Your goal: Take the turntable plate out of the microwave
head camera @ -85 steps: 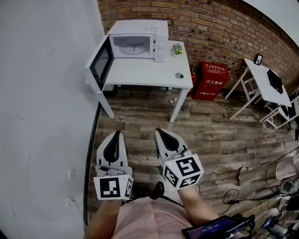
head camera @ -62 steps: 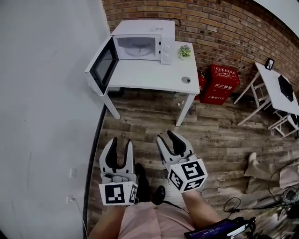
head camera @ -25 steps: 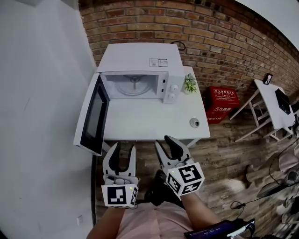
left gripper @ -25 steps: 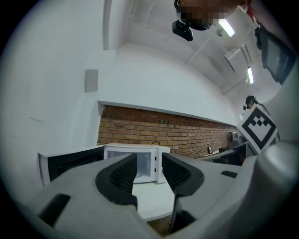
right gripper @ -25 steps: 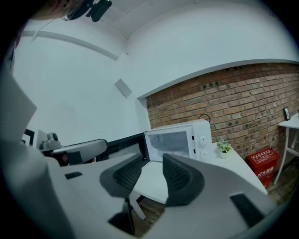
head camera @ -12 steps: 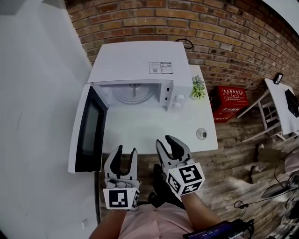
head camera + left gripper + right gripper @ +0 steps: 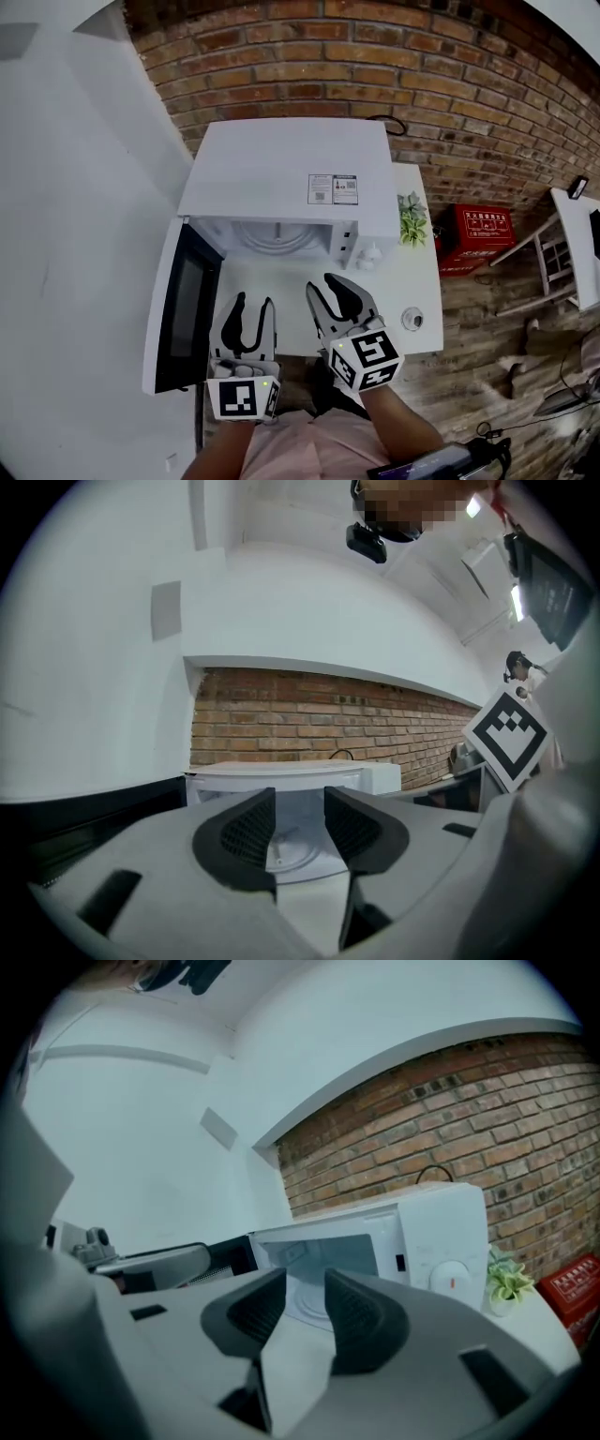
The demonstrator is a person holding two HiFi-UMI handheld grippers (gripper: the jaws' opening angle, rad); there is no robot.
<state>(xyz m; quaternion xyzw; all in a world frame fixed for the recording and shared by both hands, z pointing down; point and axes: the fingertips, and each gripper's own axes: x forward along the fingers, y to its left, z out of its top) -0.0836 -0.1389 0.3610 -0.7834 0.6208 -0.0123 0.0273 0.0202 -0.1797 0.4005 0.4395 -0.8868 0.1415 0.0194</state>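
Plate position: the turntable plate (image 7: pixel 279 246) is seated on the floor of the open microwave (image 7: pixel 281 173), which stands on a white table (image 7: pixel 424 292) against a brick wall (image 7: pixel 375 66).
Plate orientation: it lies flat, face up; being round, no long axis can be given.
Plate appearance: a pale disc with concentric rings is seen; in the head view only its front arc is shown under the oven's roof, while more of it is framed in the left gripper view (image 7: pixel 298 847) and the right gripper view (image 7: pixel 309 1305).
Door: the dark-windowed door (image 7: pixel 178 314) is swung fully out to the left.
Left gripper: the left gripper (image 7: pixel 251 302) is held about level over the table's near edge and aimed at the cavity; its jaws are parted, with nothing between them.
Right gripper: the right gripper (image 7: pixel 325 286) is held beside it and tipped slightly downward; its jaws stand apart and are closing a little, with nothing gripped.
Gap to plate: both grippers are kept well short of the plate, outside the oven.
Forearms: both are extended forward from the bottom of the head view.
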